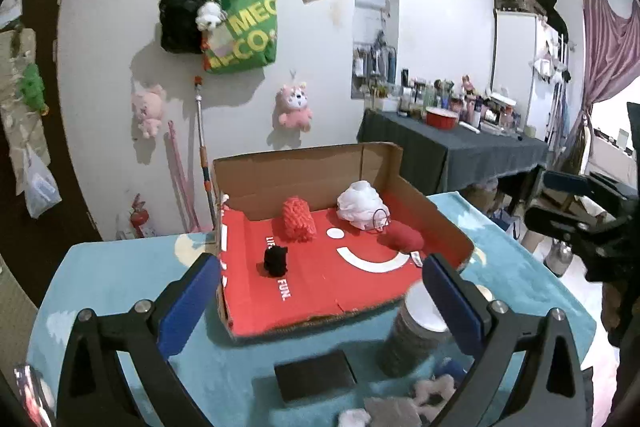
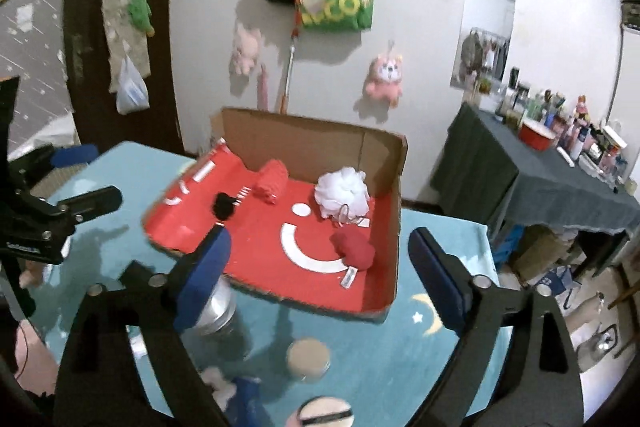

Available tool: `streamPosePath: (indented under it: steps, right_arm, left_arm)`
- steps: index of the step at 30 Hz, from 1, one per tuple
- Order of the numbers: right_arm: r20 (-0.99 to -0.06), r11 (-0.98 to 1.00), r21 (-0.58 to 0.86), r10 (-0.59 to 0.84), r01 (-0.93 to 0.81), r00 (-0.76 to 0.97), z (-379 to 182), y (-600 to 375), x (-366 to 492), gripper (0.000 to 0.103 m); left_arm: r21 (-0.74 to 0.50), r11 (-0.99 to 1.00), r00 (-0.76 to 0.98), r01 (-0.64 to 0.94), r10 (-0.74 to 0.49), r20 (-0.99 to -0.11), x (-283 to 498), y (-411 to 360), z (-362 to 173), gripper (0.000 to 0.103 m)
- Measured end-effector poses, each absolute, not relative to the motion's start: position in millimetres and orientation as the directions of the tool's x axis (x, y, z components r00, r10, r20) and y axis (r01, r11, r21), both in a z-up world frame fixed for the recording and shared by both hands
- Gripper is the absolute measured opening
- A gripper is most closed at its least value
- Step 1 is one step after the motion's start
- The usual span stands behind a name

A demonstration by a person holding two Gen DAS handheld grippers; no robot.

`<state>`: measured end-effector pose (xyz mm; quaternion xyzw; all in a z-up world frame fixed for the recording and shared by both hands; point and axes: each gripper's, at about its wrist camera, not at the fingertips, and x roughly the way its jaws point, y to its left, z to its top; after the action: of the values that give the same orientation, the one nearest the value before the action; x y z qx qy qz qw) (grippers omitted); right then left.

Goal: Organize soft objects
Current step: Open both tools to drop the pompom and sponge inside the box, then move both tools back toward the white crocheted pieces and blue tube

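Observation:
A cardboard box (image 1: 288,163) (image 2: 312,143) with a red floor sits on the teal-covered table. Inside it lie a red knitted roll (image 1: 298,221) (image 2: 272,179), a white mesh pouf (image 1: 360,205) (image 2: 342,197), a red plush piece (image 1: 404,237) (image 2: 354,247) and a small black soft item (image 1: 276,259) (image 2: 224,205). My left gripper (image 1: 320,261) hovers open before the box's near edge, empty. My right gripper (image 2: 320,233) is open and empty too, above the box's front rim. Each gripper also shows at the edge of the other's view.
Near the box's front stand a metal tin (image 1: 416,331) (image 2: 216,307), a flat black pad (image 1: 316,373), a round lidded jar (image 2: 308,359) and a round puff (image 2: 324,413). White and grey fluffy pieces (image 1: 400,407) lie at the table's near edge. A cluttered dark-clothed table (image 1: 452,147) stands behind, right.

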<state>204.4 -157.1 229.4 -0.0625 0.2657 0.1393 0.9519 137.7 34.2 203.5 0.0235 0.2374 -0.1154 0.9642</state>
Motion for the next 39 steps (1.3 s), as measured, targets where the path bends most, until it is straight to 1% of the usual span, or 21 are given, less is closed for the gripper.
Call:
streamPosePath:
  steps: [2,5,12,17,21,28,32,39]
  right_arm:
    - [-0.487,0.952,-0.050,0.240,-0.301,0.840,229,-156,177,0.092]
    - [-0.446,0.957,-0.050,0.234,-0.285,0.864,219,-157,145,0.092]
    - [-0.397,0.973,-0.042,0.192,-0.227,0.898,178,-153,87,0.092]
    - [-0.419,0.976,-0.003,0.195,-0.216,0.887,150,-154,67,0.092]
    - [-0.434,0.982,0.015,0.175,-0.187,0.884,128,-155,60,0.092]
    - [-0.496,0.983,0.030,0.174,-0.183,0.851,92,-152,62,0.092]
    - [-0.531,0.983,0.036,0.171,-0.180,0.830,77,-151,67,0.092]
    - [-0.577,0.980,0.063,0.188,-0.186,0.795,66,-153,79,0.092]
  left_arm:
    - [0.000,0.975,0.878,0.222,-0.200,-0.434,116,32,197,0.103]
    - [-0.018,0.977,0.889,0.211,-0.199,-0.412,88,30,183,0.103]
    - [-0.030,0.980,0.897,0.195,-0.190,-0.398,44,20,152,0.103]
    - [-0.020,0.985,0.905,0.174,-0.168,-0.390,27,16,132,0.103]
    - [-0.021,0.984,0.891,0.175,-0.167,-0.422,22,12,111,0.103]
    - [-0.010,0.987,0.862,0.163,-0.148,-0.484,26,6,76,0.103]
    - [-0.027,0.987,0.843,0.161,-0.152,-0.516,31,10,69,0.103]
    - [-0.026,0.993,0.835,0.111,-0.108,-0.540,41,30,63,0.103]
